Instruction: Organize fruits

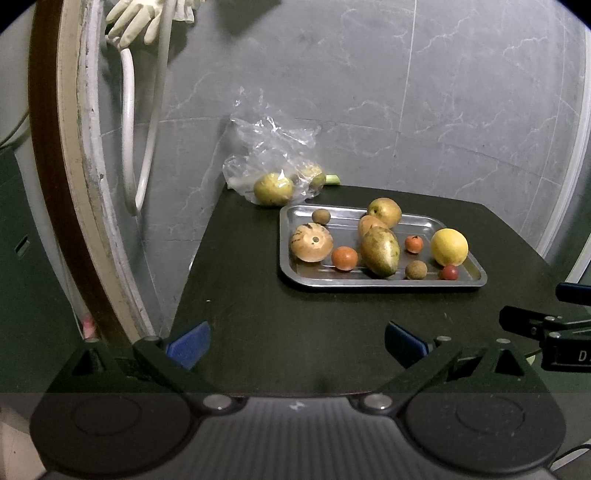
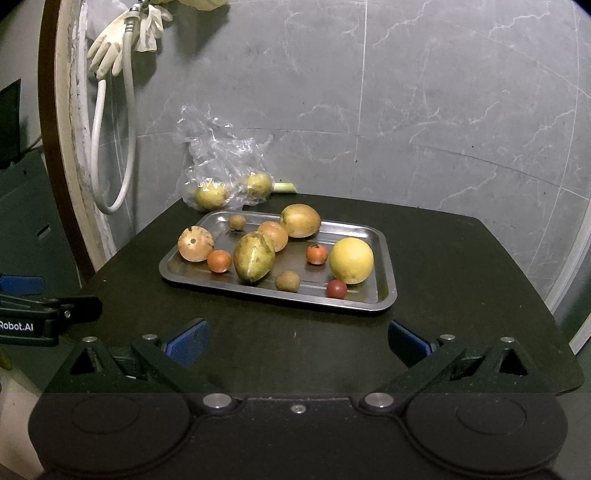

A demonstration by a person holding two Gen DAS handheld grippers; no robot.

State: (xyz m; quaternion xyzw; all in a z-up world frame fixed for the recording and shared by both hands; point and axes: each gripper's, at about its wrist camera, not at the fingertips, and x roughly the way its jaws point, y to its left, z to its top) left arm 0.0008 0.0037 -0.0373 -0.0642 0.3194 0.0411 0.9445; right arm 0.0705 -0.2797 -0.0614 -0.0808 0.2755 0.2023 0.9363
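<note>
A steel tray [image 1: 291, 280] [image 2: 384, 258] sits on the black table [image 1: 258, 325] [image 2: 461, 277] and holds several fruits. Among them are a green-yellow mango [image 1: 380, 251] [image 2: 254, 261], a yellow lemon [image 1: 449, 246] [image 2: 351, 260], a striped tan fruit [image 1: 311, 242] [image 2: 195, 243] and a small dark red fruit [image 1: 449, 272] [image 2: 336, 288]. Behind the tray a clear plastic bag [image 1: 271, 147] [image 2: 218, 155] holds two yellow-green fruits [image 1: 272, 189] [image 2: 210, 195]. My left gripper [image 1: 295, 343] stands open, well short of the tray. My right gripper [image 2: 299, 341] is open too, empty, near the table's front.
A grey marble wall [image 1: 443, 110] stands close behind the table. At the left a white hose [image 1: 127, 122] [image 2: 129, 122] and a rubber glove [image 1: 136, 18] [image 2: 109, 48] hang by a door frame. The table's left edge drops off beside the tray.
</note>
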